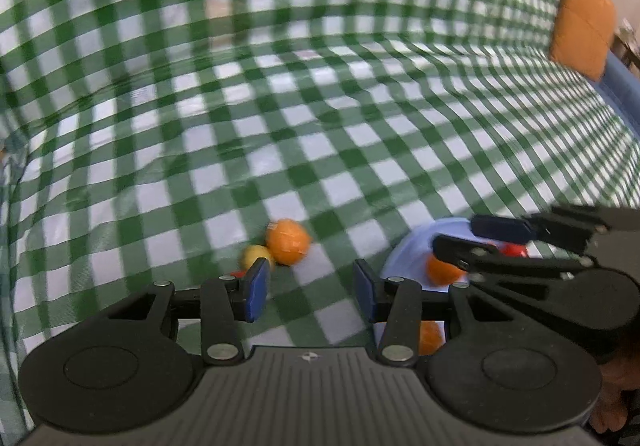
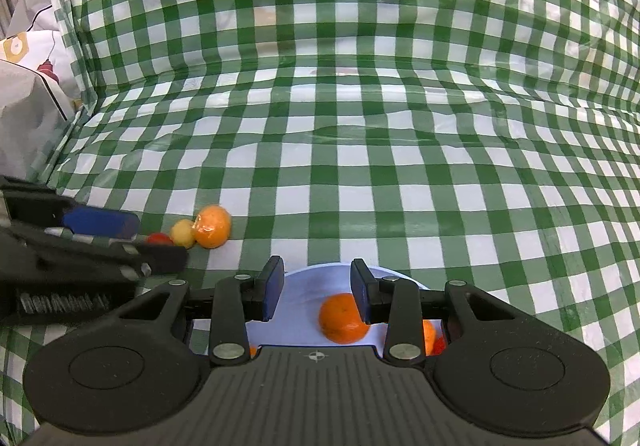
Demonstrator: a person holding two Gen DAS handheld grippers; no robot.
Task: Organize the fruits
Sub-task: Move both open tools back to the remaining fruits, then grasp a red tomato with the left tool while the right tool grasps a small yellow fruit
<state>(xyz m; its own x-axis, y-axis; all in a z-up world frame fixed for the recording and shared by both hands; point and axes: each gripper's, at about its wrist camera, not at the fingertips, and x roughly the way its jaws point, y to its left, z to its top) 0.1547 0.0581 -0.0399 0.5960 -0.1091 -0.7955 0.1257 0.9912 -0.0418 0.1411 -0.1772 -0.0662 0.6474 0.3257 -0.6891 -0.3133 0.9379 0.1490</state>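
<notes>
Fruit on cloth: orange (image 1: 288, 241) sits on green-check cloth (image 1: 320, 126), w/ small yellow fruit (image 1: 256, 256) touching it on its left; bit of red fruit (image 2: 159, 238) just beside the yellow one, partly hidden by your left tool.
Fruit in plate: one orange in plate (image 2: 344, 319) lies on pale blue plate (image 2: 304, 282), right of centre in right cam; 2nd orange piece (image 2: 429, 336) and sth red (image 2: 440, 344) peek out behind the right finger linkage, too hidden to name.
Plate: sits on cloth, near the loose pile but apart from it, to its right.
Left gripper (image 1: 310, 292): your fingers are parted, nothing betw the blue pads; only cloth shows in the gap. Loose pile lies just ahead-left of left pad, not touching as far as visible. View is blurred.
Right gripper (image 2: 316, 292): fingers parted a bit narrower, not gripping anything; it hangs above plate, orange in plate showing beneath right pad, contact can't be told.
Surroundings: cloth runs up a back wall; orange cushion (image 1: 582, 20) far right in left cam; grey-white fabric (image 2: 28, 86) at left edge in right cam.
</notes>
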